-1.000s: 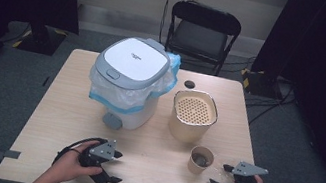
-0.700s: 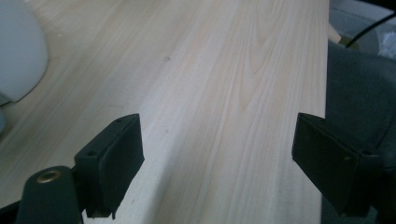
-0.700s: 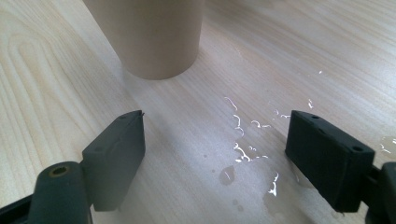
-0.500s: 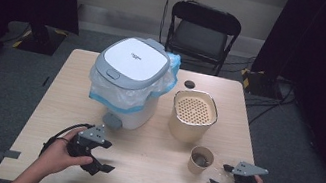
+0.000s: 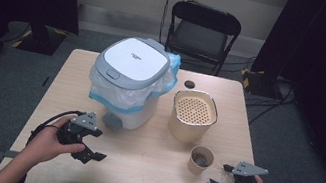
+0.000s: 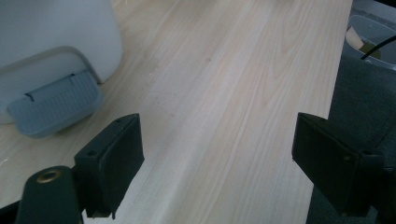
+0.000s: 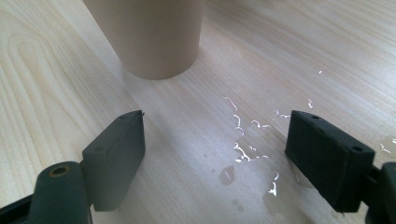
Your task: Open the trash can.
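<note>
Dark curtains ring a pale wooden table (image 5: 147, 170). On it a lidded white bin (image 5: 128, 83) stands beside a tan strainer pot (image 5: 193, 116), with a small paper cup (image 5: 200, 160) nearer. Left gripper (image 5: 89, 152) hovers near the bin's pedal (image 6: 53, 102), jaws wide, empty. Right gripper (image 5: 217, 178) rests just beside the cup, jaws wide, empty.

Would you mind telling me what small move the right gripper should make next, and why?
Probably ease the right gripper forward toward the paper cup. Its jaws stand open with nothing between them, and the cup stands upright just ahead of them on the table. The left gripper is also open, near the bin's pedal, away from the cup.
</note>
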Tool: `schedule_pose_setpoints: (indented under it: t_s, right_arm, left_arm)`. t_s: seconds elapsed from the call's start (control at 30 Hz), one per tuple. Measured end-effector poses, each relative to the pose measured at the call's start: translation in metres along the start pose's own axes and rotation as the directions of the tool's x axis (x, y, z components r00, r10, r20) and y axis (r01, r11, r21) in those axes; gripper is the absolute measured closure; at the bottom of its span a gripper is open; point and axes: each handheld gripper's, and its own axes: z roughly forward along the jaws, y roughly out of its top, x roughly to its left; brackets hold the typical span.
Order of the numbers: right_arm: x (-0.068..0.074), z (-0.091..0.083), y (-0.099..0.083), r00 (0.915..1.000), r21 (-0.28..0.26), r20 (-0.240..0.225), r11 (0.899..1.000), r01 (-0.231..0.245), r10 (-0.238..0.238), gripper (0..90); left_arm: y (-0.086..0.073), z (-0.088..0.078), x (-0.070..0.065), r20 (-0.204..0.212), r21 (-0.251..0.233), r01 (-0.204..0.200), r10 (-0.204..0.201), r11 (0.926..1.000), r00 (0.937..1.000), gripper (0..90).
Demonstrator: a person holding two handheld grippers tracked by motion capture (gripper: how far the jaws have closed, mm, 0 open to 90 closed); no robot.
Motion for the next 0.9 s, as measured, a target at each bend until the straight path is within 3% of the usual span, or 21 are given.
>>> schedule_pose_setpoints:
  t_s: [0.53, 0.9]
  right_arm:
    - [0.001, 0.000, 0.000, 1.0000, 0.001, 0.007, 1.000, -0.005, 0.005, 19.3]
    - [0.001, -0.001, 0.000, 0.9999, 0.003, 0.011, 1.000, -0.007, 0.007, 19.3]
  left_arm:
    - [0.026, -0.023, 0.005, -0.020, 0.010, -0.006, 0.007, 0.9999, 0.9998, 16.4]
    - [0.044, -0.040, 0.009, -0.038, -0.011, 0.019, -0.019, 0.9998, 0.9991, 16.2]
